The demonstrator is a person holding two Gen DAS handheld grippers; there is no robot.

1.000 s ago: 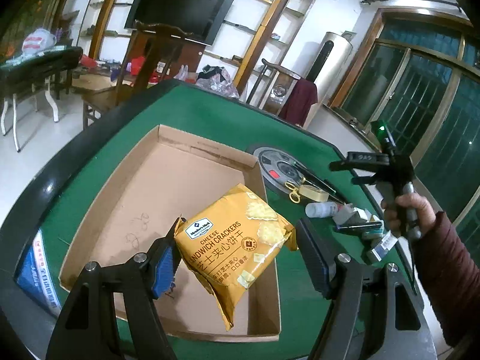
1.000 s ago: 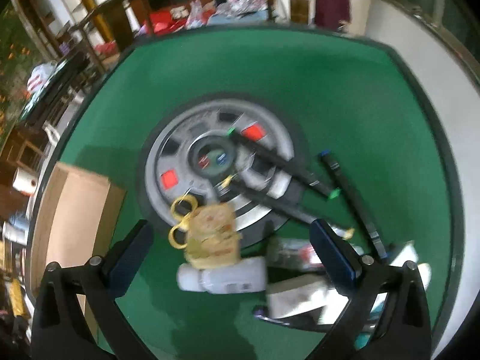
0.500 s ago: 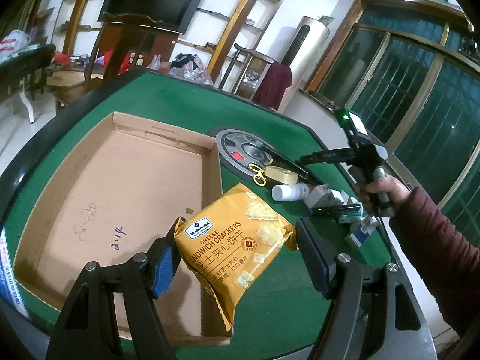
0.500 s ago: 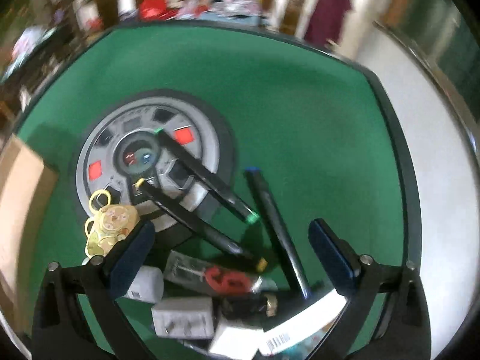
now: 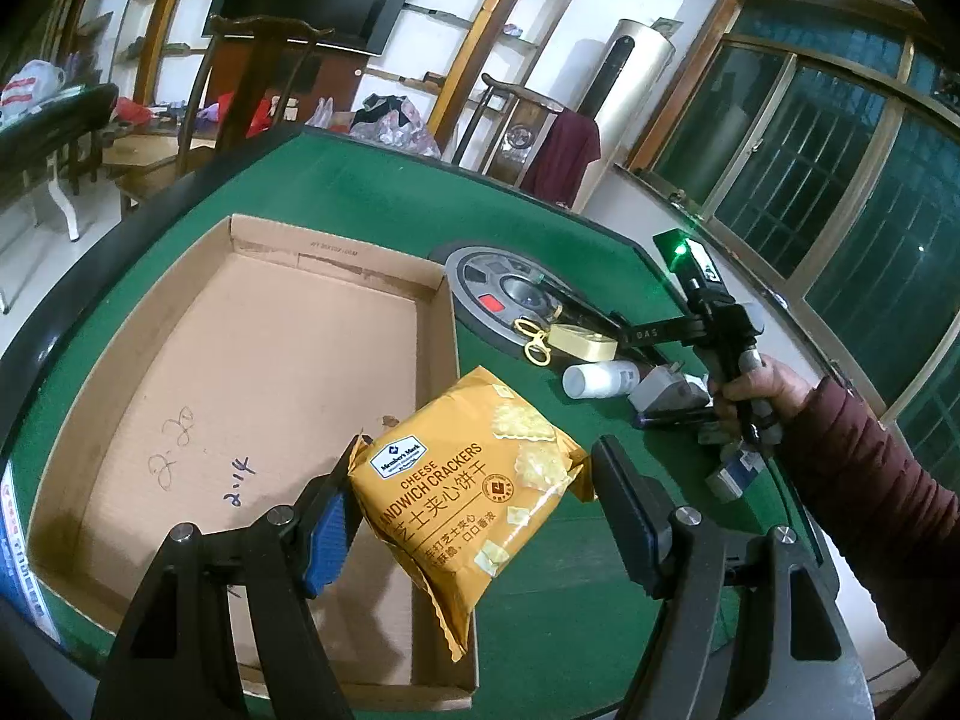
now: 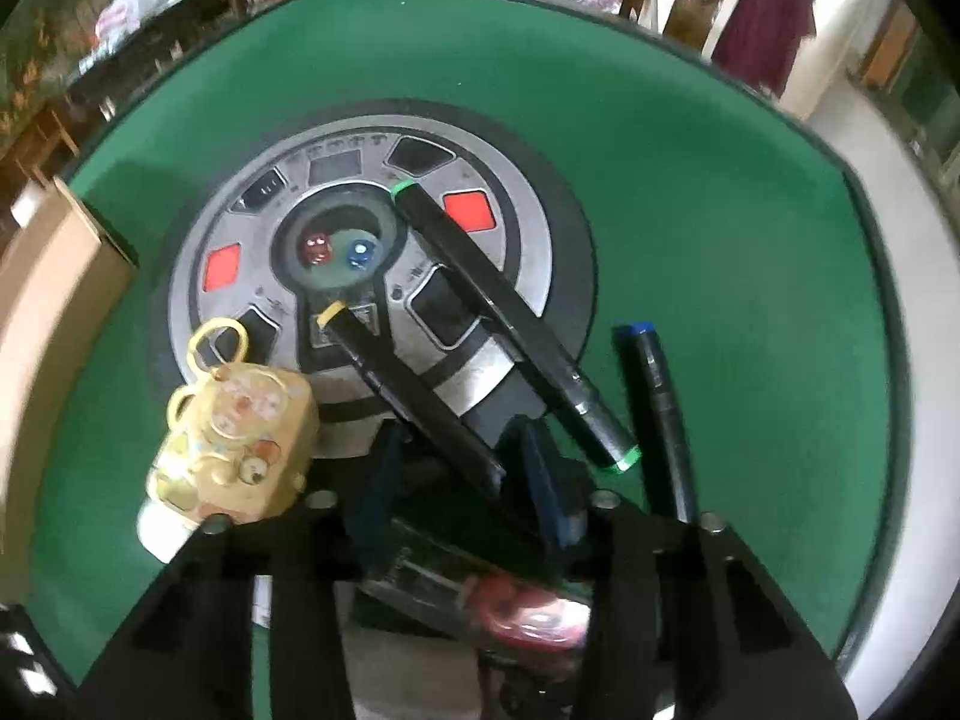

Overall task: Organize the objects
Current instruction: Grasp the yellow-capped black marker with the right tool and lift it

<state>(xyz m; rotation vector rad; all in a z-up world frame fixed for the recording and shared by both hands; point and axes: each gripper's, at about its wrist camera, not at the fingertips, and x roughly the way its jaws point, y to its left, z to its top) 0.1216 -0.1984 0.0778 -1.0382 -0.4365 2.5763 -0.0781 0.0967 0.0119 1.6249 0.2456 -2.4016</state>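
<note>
A brown cardboard box [image 5: 252, 372] is seen lying on the green table [image 5: 384, 198]. A yellow cracker bag [image 5: 462, 492] is pinched by the left gripper [image 5: 474, 516] over the box's right wall. The right gripper [image 6: 462, 480] is being squeezed together around a yellow-tipped black marker [image 6: 408, 390]

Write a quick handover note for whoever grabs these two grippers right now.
Left gripper: holds the cracker packet over the near right corner of the cardboard tray, not yet released.
Right gripper: jaws closing around the yellow-capped marker at the table's centre dial.
Left: green-capped marker, blue-capped marker, yellow lock, white bottle and small boxes all remain outside the tray.
</note>
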